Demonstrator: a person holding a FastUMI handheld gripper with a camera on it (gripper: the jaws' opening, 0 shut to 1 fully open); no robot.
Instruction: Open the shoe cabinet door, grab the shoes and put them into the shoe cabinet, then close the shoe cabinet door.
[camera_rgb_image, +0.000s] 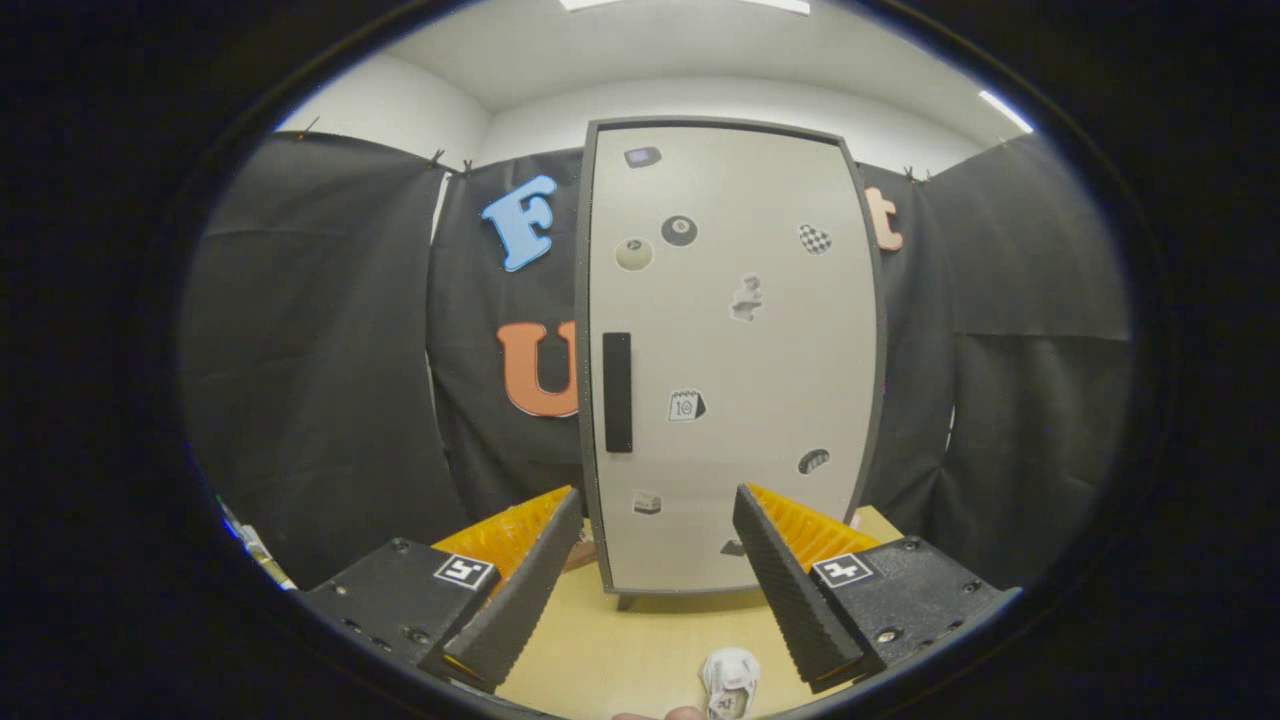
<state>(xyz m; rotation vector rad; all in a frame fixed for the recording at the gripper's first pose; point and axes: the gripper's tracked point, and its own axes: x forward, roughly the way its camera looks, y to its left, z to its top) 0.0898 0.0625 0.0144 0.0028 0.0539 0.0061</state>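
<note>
At the table's far edge we face the closed cabinet; our claw is spread, a shoe between its fingers.

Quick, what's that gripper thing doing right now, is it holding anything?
Gripper: open and holding nothing; its fingers are spread apart, pointing at the closed shoe cabinet door just ahead of them.

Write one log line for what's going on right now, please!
step: door not opened | gripper: open, empty, facing cabinet | door: shut | handle: untouched, beyond fingers | shoe: on table between fingers
</note>
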